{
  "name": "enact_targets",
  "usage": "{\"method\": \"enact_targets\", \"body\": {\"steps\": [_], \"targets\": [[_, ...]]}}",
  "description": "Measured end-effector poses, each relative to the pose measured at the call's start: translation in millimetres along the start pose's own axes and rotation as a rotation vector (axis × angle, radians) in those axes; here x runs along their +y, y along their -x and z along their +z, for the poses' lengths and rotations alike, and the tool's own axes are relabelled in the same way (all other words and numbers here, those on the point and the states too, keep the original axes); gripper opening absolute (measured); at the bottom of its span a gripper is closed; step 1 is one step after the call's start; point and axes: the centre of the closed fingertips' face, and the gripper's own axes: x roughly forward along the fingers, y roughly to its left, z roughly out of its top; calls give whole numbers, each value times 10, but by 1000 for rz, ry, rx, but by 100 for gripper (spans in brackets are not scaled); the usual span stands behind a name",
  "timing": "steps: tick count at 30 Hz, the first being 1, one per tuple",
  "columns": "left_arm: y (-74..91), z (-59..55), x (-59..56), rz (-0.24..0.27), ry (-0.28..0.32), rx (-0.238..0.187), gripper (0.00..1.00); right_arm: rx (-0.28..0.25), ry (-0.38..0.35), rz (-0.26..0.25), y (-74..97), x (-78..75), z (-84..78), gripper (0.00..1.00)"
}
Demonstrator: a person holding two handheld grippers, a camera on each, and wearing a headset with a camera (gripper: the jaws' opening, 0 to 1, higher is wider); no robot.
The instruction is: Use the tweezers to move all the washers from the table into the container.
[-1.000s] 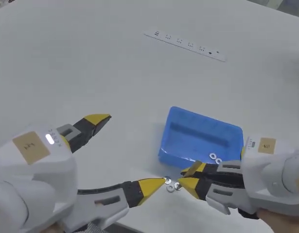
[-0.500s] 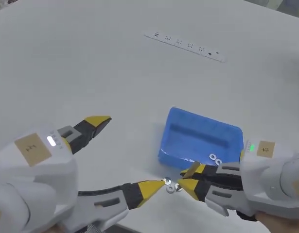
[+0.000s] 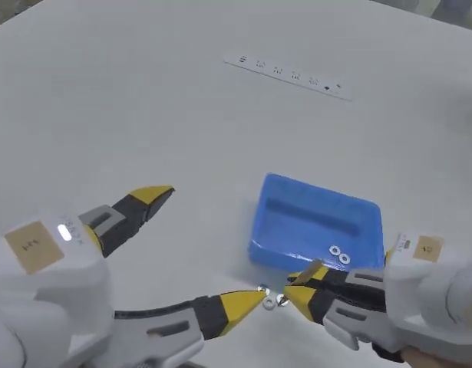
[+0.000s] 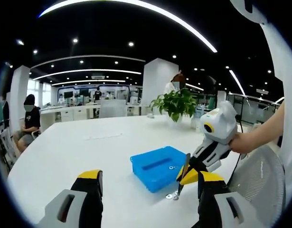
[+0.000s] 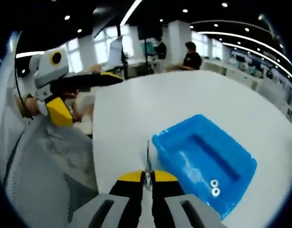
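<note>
clamping tweezers [image 5: 147, 156] just beside loose washers [image 3: 269, 300]

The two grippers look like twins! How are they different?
The left gripper has its jaws spread wide; the right gripper has them shut. The left gripper holds nothing; the right gripper clamps the tweezers. Both have black jaws with yellow tips.

The white surface [image 3: 143, 115] in front of me carries a blue container [image 3: 312, 222] close to my edge. Loose washers [image 3: 272, 301] lie just beside its near corner. A long white power strip [image 3: 288, 74] lies flat, well apart, on the far side.
</note>
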Motion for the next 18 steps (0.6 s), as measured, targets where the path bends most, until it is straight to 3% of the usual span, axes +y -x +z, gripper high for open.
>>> {"method": "enact_targets", "body": {"steps": [5, 13, 18], "targets": [[-4, 13, -5, 4, 1, 0, 83, -133, -160, 42, 204, -46, 234, 2], [-1, 10, -6, 4, -3, 2, 83, -233, -213, 12, 521, -172, 569, 3], [1, 11, -9, 5, -2, 3, 83, -281, -223, -38, 548, -363, 718, 3]]}}
